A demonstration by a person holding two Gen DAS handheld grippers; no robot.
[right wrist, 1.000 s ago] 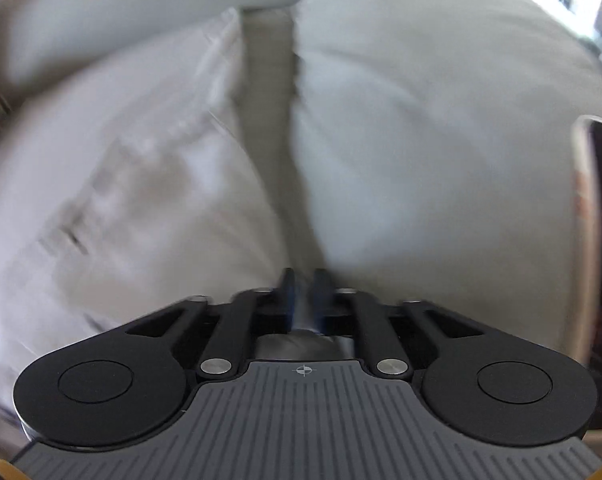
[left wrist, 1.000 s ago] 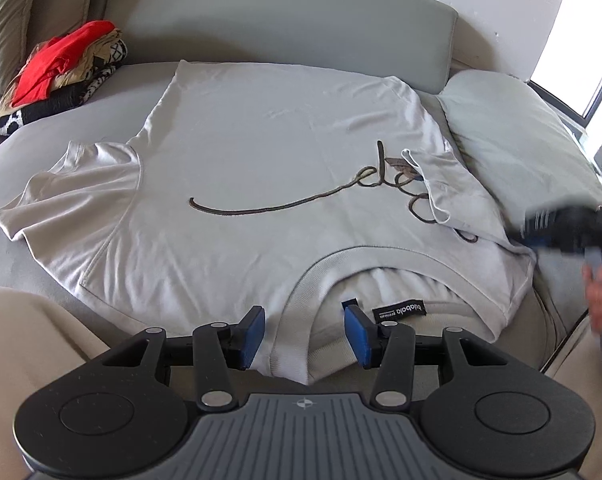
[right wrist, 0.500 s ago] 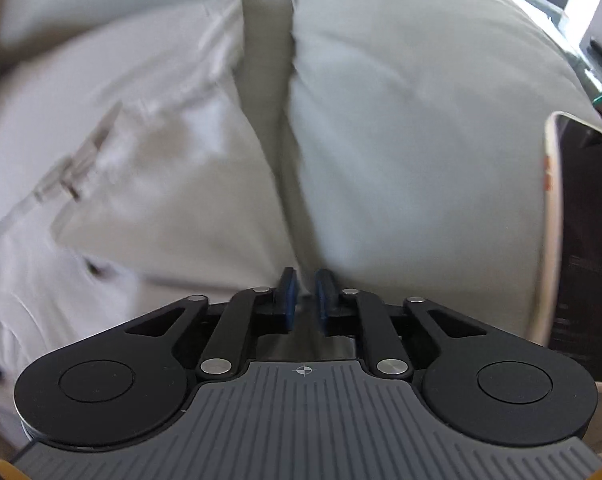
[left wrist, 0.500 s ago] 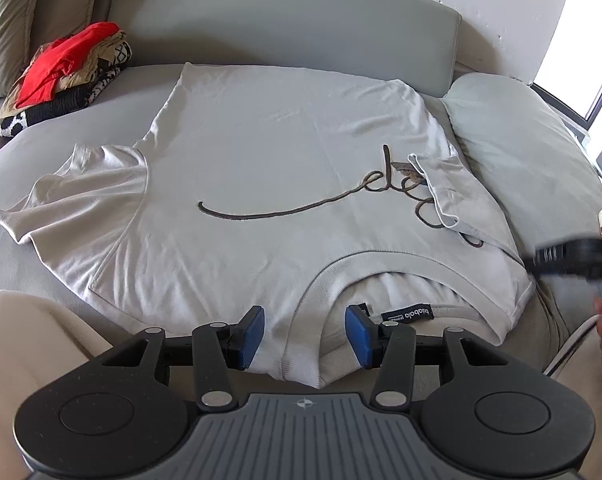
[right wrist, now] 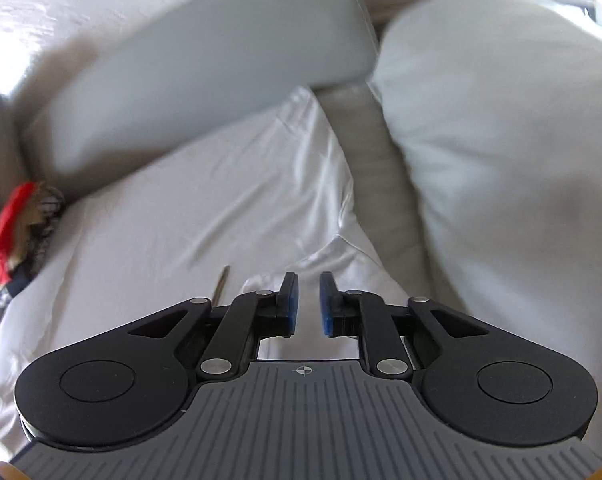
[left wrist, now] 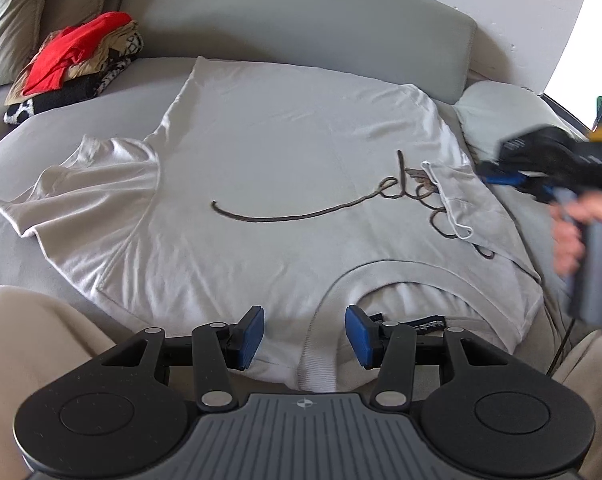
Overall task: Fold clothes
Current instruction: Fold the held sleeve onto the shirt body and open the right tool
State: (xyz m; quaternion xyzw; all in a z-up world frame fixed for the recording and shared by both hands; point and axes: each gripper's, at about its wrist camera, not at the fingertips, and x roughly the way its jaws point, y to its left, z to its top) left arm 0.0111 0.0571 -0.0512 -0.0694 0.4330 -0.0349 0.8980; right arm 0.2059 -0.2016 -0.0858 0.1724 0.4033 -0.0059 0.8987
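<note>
A light grey T-shirt with dark script lettering lies spread flat on the sofa seat, collar toward me. Its right sleeve is folded in over the chest. My left gripper stands open at the near edge. The ribbed collar lies slack between the blue pads, which do not press on it. My right gripper, blurred and held by a hand, hovers at the shirt's right side by the folded sleeve. In the right wrist view, the right gripper has its jaws opening, a narrow gap with nothing between them, above the shirt.
A pile of red, tan and black clothes sits at the back left of the seat. A pale pillow borders the shirt on the right. The grey backrest runs behind. A beige trouser leg is at lower left.
My right gripper went from shut to slightly parted and swung from the pillow's edge over to the shirt's right side by the folded sleeve. The left gripper and the shirt stayed put.
</note>
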